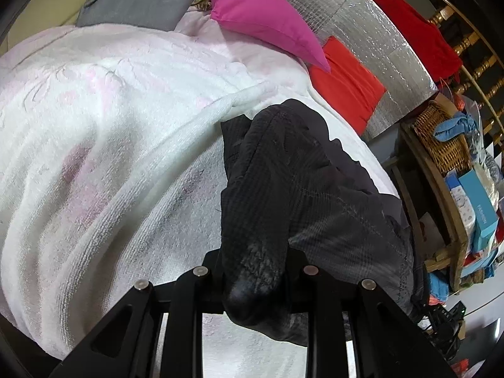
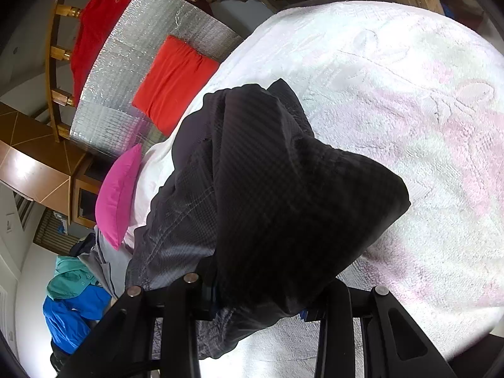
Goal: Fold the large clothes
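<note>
A dark grey, finely checked garment [image 1: 283, 189] hangs over a bed covered by a white and pink terry blanket [image 1: 104, 132]. My left gripper [image 1: 255, 280] is shut on a bunched edge of the garment, which drapes away to the right. In the right wrist view the same garment [image 2: 277, 195] hangs in a large fold over my right gripper [image 2: 261, 296], which is shut on it; the cloth hides the fingertips. The blanket [image 2: 409, 110] lies beneath.
A magenta pillow [image 1: 261, 15], an orange-red cushion [image 1: 346, 91] and a silver foil panel [image 1: 371, 41] lie at the bed's far side. A grey garment [image 1: 138, 0] lies at the top left. A wooden shelf with a wicker basket [image 1: 441, 138] stands to the right. Blue and teal clothes [image 2: 72, 302] are piled at the left.
</note>
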{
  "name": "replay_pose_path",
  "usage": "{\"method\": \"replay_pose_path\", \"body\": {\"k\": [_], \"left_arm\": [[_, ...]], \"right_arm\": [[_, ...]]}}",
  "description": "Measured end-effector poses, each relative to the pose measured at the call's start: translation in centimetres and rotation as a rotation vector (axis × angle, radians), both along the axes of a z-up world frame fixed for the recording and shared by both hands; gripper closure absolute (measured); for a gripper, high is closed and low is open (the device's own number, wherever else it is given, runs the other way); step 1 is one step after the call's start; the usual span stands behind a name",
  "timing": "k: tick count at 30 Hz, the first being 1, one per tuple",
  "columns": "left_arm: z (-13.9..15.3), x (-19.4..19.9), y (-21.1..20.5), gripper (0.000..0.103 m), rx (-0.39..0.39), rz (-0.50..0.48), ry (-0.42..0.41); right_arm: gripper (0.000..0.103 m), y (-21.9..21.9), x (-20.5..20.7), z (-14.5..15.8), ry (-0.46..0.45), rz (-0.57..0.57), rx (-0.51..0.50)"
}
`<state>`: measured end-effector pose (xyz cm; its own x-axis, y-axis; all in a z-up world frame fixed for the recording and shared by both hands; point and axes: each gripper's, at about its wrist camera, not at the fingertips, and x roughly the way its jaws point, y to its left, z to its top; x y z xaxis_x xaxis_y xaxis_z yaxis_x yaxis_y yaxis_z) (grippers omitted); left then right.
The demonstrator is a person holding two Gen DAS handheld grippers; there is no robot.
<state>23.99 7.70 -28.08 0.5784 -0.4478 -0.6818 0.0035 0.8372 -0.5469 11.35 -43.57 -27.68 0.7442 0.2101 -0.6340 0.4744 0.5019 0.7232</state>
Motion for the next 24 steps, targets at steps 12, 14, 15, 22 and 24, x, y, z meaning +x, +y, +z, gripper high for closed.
{"method": "replay_pose_path", "body": {"k": [12, 14, 15, 22, 24], "left_arm": [[1.2, -0.3, -1.6, 0.077, 0.150, -0.023, -0.070], [1.3, -0.4, -2.0, 0.077, 0.187, -0.026, -0.085], [1.4, -0.3, -2.3, 0.077, 0.200, -0.026, -0.089], [1.6, -0.2, -3.1, 0.077, 0.263, -0.028, -0.108], [1.6, -0.2, -3.2, 0.077, 0.270, -0.030, -0.111]], "right_arm": [[0.066, -0.1, 0.0, 0.0, 0.005, 0.003, -0.010], [0.066, -0.1, 0.1, 0.0, 0.008, 0.007, -0.014], [0.066, 0.0, 0.1, 0.1, 0.012, 0.012, -0.022], [0.052, 0.5, 0.6, 0.5, 0.055, 0.025, -0.076], [0.045, 0.2, 0.5, 0.2, 0.068, 0.016, -0.064]]}}
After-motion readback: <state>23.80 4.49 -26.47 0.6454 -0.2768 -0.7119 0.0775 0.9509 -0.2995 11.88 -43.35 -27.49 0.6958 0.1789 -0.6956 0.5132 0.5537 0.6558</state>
